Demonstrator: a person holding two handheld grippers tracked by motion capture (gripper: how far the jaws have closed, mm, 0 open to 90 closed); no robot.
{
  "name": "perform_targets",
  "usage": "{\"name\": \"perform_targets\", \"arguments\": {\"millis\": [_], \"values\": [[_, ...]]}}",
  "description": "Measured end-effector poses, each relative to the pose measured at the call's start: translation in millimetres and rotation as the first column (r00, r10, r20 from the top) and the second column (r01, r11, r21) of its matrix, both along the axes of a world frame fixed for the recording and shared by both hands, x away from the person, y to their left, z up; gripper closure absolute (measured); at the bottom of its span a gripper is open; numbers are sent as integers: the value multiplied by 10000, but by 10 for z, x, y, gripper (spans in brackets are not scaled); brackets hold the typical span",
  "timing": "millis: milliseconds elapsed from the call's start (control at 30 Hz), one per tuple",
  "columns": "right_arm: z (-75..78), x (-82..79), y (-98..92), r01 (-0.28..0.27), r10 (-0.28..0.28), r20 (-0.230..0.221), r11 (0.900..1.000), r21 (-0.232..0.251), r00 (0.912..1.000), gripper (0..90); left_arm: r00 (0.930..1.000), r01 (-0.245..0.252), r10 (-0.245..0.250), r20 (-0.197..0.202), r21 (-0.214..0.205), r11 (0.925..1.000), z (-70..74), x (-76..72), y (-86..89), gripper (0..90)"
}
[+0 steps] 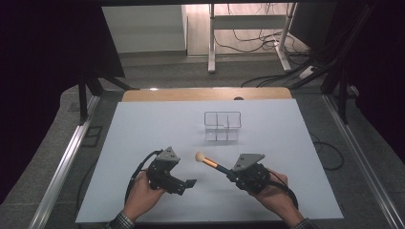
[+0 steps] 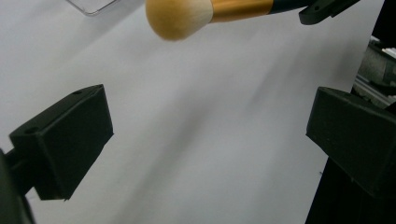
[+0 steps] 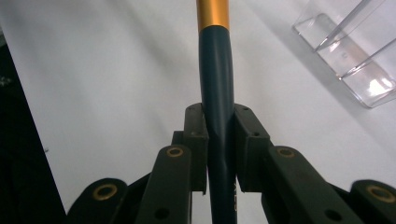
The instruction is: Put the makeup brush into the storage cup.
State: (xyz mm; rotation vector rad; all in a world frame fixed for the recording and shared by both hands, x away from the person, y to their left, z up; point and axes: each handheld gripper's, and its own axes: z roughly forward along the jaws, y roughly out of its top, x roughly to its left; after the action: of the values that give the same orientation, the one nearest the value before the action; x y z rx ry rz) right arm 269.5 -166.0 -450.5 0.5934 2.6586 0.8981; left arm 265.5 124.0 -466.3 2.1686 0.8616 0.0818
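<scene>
High view: we see the right gripper (image 1: 228, 172) hold a makeup brush (image 1: 206, 161) above the white table (image 1: 143, 124), near a clear organizer (image 1: 222, 126). Left gripper view: the left gripper (image 2: 205, 140) has its fingers (image 2: 65, 140) spread, nothing between. Right gripper view: fingers (image 3: 196, 140) clamp the brush's dark handle.

A clear plastic organiser (image 1: 222, 126) with several compartments stands on the white bench (image 1: 143, 138) a little above the centre of the frame, and nothing lies in it. A strip of bare wood (image 1: 191, 94) runs along the bench's far edge, with a small dark spot (image 1: 238, 98) on it. In the upper part of the frame, white metal table legs (image 1: 210, 43) stand on the floor, with black cables (image 1: 258, 43) looping between them. Dark curtains (image 1: 43, 71) hang at upper left and right.
</scene>
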Motion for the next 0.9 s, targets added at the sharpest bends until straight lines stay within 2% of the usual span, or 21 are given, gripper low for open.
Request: {"name": "perform_targets", "arguments": {"millis": [100,133,167,267,333,500,633,733,900], "values": [[11,-38,10,88,-94,232,9997,245,9997,770,9993,-341,337,-133,-326,9989,2,-4,15,0],[11,-38,10,88,-94,232,9997,245,9997,770,9993,-341,337,-133,-326,9989,2,-4,15,0],[20,-59,21,109,-121,340,9993,361,9993,770,9989,-416,404,-226,-548,9976,6,-1,29,0],[27,-70,32,128,-150,419,9986,506,9990,770,9988,-418,397,-288,-757,9963,15,2,37,0],[39,-86,44,91,-135,574,9971,762,9983,770,9987,-386,354,-363,-934,9949,26,5,38,0],[46,-123,68,122,-199,591,9917,1280,9981,770,9986,-267,214,-478,-1139,9931,20,12,22,0],[54,-135,70,46,-146,649,9886,1507,9978,770,9985,-179,106,-535,-1392,9901,30,19,13,0],[51,-154,82,32,-158,668,9829,1842,9976,770,9978,-106,-10,-661,-1757,9844,40,29,-5,0],[33,-177,115,-11,-123,601,9762,2169,9981,770,9970,62,-212,-749,-1953,9807,42,44,-51,0]]}}
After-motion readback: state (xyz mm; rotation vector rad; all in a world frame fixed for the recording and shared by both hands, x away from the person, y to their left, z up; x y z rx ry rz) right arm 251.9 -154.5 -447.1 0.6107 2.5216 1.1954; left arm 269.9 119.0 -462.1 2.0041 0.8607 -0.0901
